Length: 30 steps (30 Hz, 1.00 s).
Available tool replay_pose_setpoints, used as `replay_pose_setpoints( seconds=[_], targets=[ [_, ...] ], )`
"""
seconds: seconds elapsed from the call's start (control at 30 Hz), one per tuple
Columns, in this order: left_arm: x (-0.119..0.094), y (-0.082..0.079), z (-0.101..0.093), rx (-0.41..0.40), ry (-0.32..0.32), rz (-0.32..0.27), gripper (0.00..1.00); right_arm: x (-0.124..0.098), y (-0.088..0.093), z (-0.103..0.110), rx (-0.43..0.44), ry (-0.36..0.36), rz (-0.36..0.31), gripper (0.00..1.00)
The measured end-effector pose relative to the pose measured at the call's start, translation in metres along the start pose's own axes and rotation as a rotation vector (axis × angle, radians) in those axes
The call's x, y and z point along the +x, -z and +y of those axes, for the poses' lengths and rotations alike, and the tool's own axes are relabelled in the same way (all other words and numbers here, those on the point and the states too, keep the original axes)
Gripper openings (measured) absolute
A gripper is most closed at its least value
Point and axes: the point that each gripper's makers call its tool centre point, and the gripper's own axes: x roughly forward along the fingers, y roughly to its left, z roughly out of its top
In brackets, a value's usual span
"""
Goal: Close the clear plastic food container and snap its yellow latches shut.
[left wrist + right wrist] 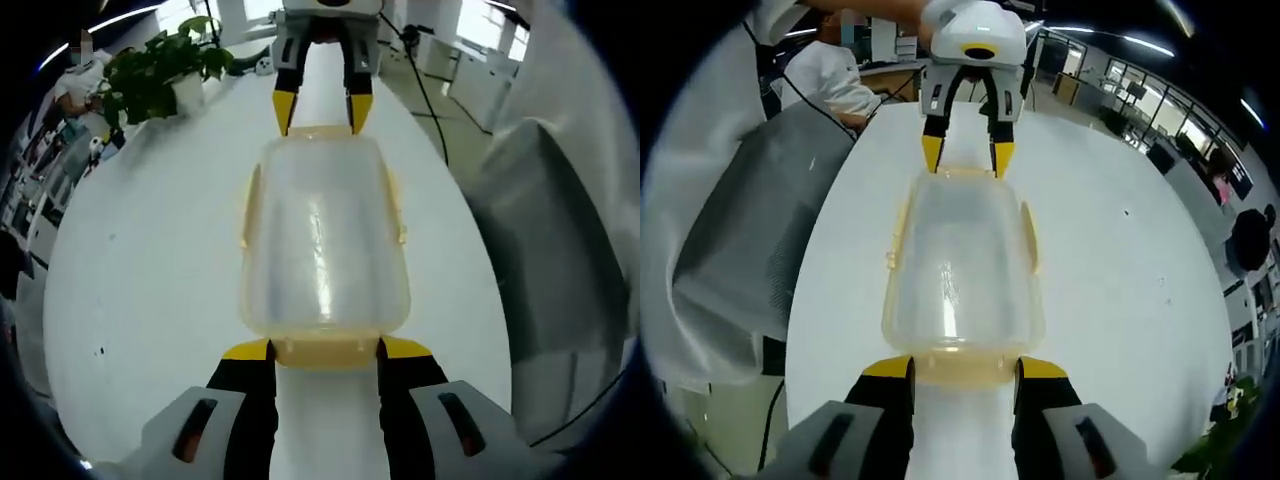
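**Two grippers flank a closed clear container on the white table**

Two grippers meet at opposite short ends of the clear plastic food container point(322, 240), which lies lid-down-and-seated on the white table point(140, 290), its long axis running between them; the lid sits on the body, and yellow latches show along the container's sides and ends.

In the left gripper view the left gripper point(325, 350) stands at the container's near end, its yellow-tipped jaws spread to either side of the near yellow latch point(322, 350), the tips right beside the latch's corners; whether they press it cannot be told; the jaws look parted and not clamped on anything. At the container's far end the right gripper point(322, 108) points back toward the container, its two yellow tips just at the far rim, spread as well. A side latch point(250, 205) lies against the container's flank; beyond the container's far end, off to one side, a potted plant point(160, 75) stands on the table.

In the right gripper view the right gripper point(965, 368) straddles the container's point(962, 270) nearer end latch point(962, 368), jaws apart, tips beside the latch; the left gripper point(965, 152) faces it from the far end. Beside the container, off the table's point(1120, 270) edge, a grey chair back point(760, 240) shows; past the far end a person in a white shirt point(835, 85) sits.
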Motion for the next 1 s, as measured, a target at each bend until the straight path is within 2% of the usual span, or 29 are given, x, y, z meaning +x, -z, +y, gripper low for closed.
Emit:
replay_pose_setpoints(
  seconds=[0.27,0.53,1.0],
  targets=[
    [0.008,0.003,0.003,-0.007,0.006,0.008,0.37,0.006,0.005,-0.004,-0.002,-0.004,0.005,0.37],
    [0.002,0.005,0.002,-0.001,0.010,0.006,0.37,0.007,0.002,-0.002,0.000,-0.014,0.001,0.37],
    [0.006,0.005,-0.002,0.007,-0.006,0.013,0.37,0.012,0.006,-0.001,-0.019,-0.008,0.034,0.37]
  ],
)
